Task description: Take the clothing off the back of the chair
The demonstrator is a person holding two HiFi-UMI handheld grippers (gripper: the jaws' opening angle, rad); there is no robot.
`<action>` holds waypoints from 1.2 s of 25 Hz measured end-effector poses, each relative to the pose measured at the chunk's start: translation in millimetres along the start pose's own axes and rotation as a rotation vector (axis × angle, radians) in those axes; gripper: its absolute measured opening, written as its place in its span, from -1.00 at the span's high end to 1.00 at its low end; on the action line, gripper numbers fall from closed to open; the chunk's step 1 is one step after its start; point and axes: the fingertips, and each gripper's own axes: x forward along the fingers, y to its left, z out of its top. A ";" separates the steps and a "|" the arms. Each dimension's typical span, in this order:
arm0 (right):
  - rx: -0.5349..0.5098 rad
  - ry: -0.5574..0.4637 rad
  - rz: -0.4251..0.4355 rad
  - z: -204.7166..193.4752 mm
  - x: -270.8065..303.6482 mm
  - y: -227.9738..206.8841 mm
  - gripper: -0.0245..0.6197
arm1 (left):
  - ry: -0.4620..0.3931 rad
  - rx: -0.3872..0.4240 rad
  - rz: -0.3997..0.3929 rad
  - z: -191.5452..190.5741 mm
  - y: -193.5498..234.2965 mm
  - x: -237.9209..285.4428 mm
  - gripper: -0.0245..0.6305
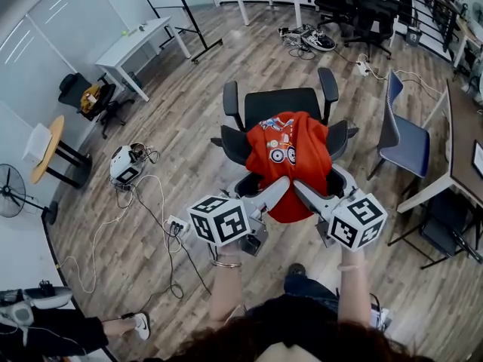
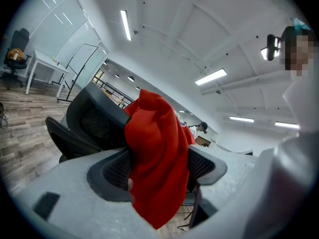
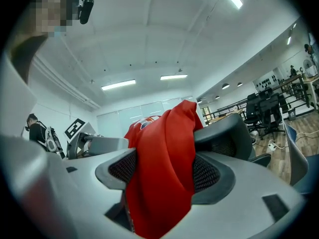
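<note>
Left tongs [image 2: 159, 168] astride clothing [image 2: 154, 128], unclear overhead

Matt red cloth garment [image 1: 287, 161], wood-look floor [image 1: 189, 119]

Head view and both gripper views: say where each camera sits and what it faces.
Head view: on the person's head, looking steeply down at the chair; forearms and both grippers show.
Left gripper view: on the left gripper, facing the red garment between its jaws.
Right gripper view: on the right gripper, likewise.
All share the garment and chair.
</note>
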 end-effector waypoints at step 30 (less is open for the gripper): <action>-0.100 0.046 0.061 -6.5 -25.9 47.9 0.62 | 0.044 0.117 -0.072 -20.7 -55.1 -23.7 0.57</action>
